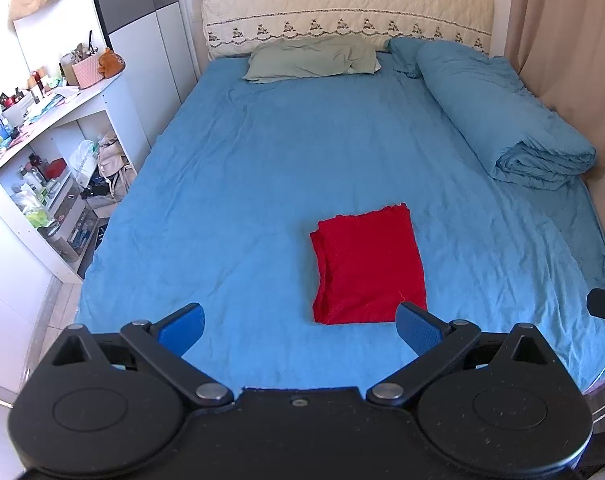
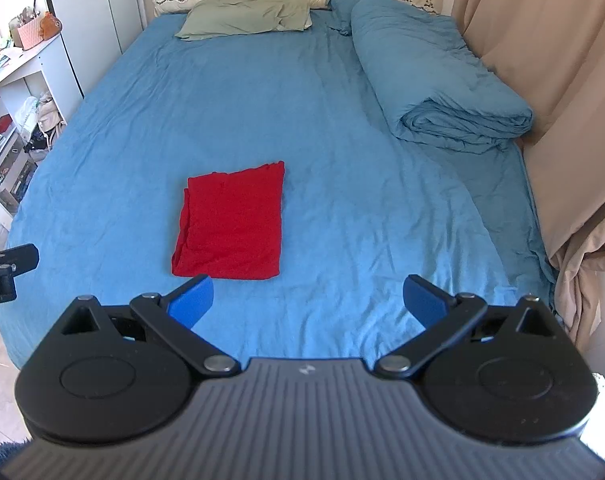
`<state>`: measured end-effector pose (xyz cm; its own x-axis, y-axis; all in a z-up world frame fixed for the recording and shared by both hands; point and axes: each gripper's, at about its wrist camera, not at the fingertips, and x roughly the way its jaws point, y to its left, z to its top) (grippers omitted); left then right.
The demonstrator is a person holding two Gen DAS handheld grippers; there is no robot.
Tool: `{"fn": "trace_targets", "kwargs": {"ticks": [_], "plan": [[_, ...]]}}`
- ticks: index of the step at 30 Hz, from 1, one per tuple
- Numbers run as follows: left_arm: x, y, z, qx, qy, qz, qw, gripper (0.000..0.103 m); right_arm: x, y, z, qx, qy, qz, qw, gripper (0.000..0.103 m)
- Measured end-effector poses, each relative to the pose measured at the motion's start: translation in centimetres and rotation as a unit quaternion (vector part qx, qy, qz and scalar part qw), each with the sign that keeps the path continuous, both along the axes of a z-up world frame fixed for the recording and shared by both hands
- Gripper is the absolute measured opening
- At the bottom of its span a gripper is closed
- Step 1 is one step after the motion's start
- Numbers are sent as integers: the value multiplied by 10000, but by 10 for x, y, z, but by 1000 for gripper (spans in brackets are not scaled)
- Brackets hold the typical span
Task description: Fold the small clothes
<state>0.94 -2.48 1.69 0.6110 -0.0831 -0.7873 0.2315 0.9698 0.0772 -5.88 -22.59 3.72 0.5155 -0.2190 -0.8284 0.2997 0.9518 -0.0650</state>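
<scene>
I hold my left tongs (image 1: 300,326) and right tongs (image 2: 308,298) wide and empty above the near edge of the bed (image 1: 262,168), because the red cloth (image 1: 368,266) already lies folded flat on the near middle of the sheet, needing, I judge, no further grip.
</scene>
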Motion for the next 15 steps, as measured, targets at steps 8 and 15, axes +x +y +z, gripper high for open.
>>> {"fn": "trace_targets", "kwargs": {"ticks": [8,15], "plan": [[-4,1,0,34,13,5,10000,103,-2,0,1,10,-10,-12,10000,103],[-3,3,2,31,64,-11,10000,103,-4,2,2,12,-24,-40,10000,103]]}}
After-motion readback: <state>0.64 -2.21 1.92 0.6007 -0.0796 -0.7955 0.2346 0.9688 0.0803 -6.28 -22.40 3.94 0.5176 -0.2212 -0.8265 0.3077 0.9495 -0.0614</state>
